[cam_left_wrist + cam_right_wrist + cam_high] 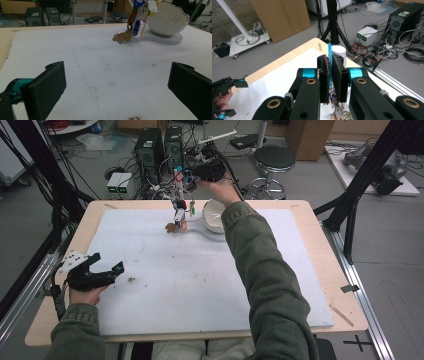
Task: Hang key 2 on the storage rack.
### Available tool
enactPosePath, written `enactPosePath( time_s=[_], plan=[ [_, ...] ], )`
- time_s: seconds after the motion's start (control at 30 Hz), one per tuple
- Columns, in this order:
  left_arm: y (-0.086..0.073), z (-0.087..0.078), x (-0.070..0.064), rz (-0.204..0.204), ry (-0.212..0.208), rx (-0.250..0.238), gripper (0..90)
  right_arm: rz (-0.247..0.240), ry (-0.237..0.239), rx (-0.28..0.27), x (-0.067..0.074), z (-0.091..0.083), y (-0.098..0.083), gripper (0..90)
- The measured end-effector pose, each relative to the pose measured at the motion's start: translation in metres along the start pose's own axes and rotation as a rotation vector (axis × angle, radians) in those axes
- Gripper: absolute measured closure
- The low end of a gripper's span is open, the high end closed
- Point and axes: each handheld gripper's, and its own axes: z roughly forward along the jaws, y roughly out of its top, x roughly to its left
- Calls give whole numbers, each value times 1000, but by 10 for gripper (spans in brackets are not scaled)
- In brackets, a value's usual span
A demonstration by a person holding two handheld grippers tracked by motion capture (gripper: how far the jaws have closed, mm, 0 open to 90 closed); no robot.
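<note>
A bunch of keyring tags (181,206) hangs at the far middle of the white foam mat (165,280), right beside a white bowl (214,215). My right gripper (184,174) holds the bunch from above, shut on a thin blue tag (329,51) next to a white cylinder (338,53). The bunch's brown charm (121,37) touches the mat or hangs just over it. The bowl (170,22) has a wavy rim and stands on a flat white base. My left gripper (107,262) rests at the mat's left edge, jaws wide open with nothing between them (116,80).
A small dark patch of crumbs (132,280) lies on the mat near the left gripper. A thin wooden stick (341,315) lies at the table's right front corner. Computers, cables and a stool (272,160) stand on the floor beyond the far edge.
</note>
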Motion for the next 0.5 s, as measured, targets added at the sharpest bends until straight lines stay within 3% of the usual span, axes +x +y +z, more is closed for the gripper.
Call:
enactPosePath(
  time_s=[0.1,0.23,0.5],
  plan=[
    [0,0,0,0,1,0,21,5,1,6,0,-2,0,832],
    [0,0,0,-2,6,1,22,36,23,17,-3,-6,0,708],
    [0,1,0,-6,8,0,22,39,-12,52,-9,-16,-8,387]
  ],
)
